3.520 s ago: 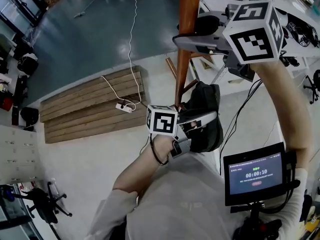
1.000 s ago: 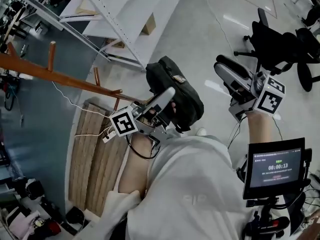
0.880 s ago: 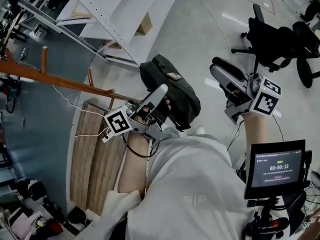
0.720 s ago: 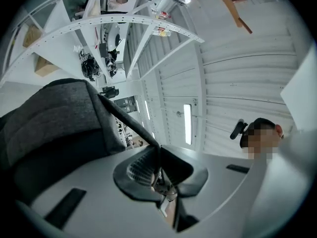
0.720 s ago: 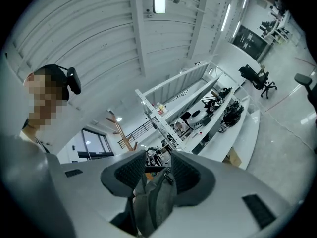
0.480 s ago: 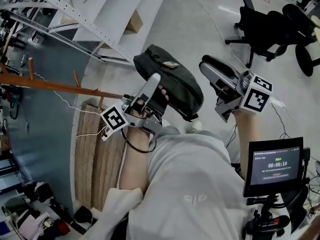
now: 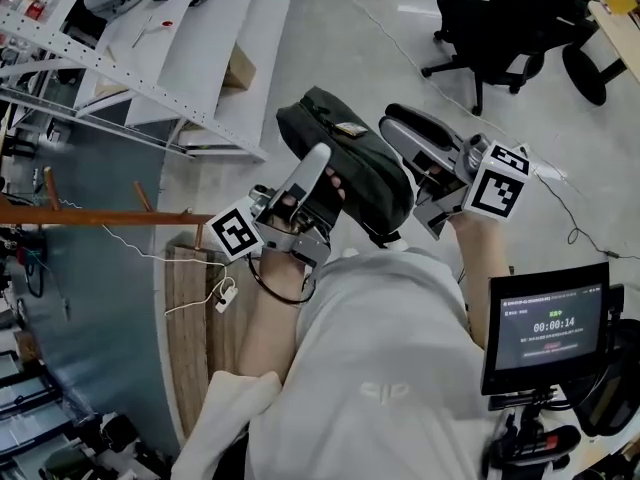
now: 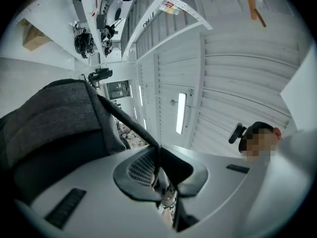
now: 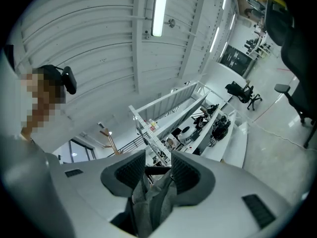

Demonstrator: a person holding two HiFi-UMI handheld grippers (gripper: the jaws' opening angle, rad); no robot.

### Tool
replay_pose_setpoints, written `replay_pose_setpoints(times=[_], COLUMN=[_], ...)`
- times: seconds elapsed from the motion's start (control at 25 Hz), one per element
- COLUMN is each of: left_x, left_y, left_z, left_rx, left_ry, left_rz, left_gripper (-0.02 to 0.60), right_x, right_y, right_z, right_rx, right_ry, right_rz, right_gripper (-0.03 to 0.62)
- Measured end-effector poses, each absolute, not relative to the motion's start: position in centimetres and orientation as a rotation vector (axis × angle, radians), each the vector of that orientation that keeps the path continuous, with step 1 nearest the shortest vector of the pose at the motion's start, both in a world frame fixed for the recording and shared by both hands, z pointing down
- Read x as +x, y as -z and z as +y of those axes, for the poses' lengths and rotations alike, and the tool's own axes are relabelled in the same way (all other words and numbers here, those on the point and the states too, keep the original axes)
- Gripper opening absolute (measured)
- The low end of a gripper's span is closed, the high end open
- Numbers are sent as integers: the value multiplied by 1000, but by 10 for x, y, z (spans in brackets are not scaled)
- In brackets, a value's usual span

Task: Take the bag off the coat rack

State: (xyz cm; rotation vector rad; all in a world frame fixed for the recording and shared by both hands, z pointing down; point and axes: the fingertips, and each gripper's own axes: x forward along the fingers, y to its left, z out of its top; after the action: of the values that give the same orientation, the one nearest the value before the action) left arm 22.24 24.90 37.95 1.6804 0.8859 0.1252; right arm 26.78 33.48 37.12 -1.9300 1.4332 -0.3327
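Observation:
The dark green bag (image 7: pixel 350 148) hangs in the air in front of the person, away from the wooden coat rack (image 7: pixel 100 216) at the left. My left gripper (image 7: pixel 315 163) is under the bag's near side. In the left gripper view it (image 8: pixel 158 157) is shut on a thin black strap, and the bag (image 8: pixel 44 118) fills the left. My right gripper (image 7: pixel 405 138) lies against the bag's right side. In the right gripper view its jaws (image 9: pixel 157 170) are shut on a fold of the bag's grey fabric (image 9: pixel 151 197).
White metal shelving (image 7: pixel 130 78) with a cardboard box (image 7: pixel 238 66) stands at the upper left. Black office chairs (image 7: pixel 490 28) are at the upper right. A wooden pallet (image 7: pixel 190 328) with a white power strip (image 7: pixel 222 296) lies below the rack. A timer screen (image 7: pixel 545 323) sits lower right.
The bag has come away from the rack pole, which has slid off to the left. My right gripper has left the pole, closed in on the bag's right side and taken hold.

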Motion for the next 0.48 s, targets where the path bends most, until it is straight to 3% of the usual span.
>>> replay_pose_setpoints(times=[0.36, 0.48], left_x=[236, 235], left_y=[-392, -391], left_z=[258, 259], left_rx=[1666, 1659], left_ry=[-189, -186], left_rz=[904, 910], left_gripper=[35, 35], right_x=[278, 280], right_y=[-383, -387], right_z=[351, 354], right_rx=[-1972, -1938], right_ry=[328, 335], right_rz=[1304, 1284], right_gripper=[167, 140])
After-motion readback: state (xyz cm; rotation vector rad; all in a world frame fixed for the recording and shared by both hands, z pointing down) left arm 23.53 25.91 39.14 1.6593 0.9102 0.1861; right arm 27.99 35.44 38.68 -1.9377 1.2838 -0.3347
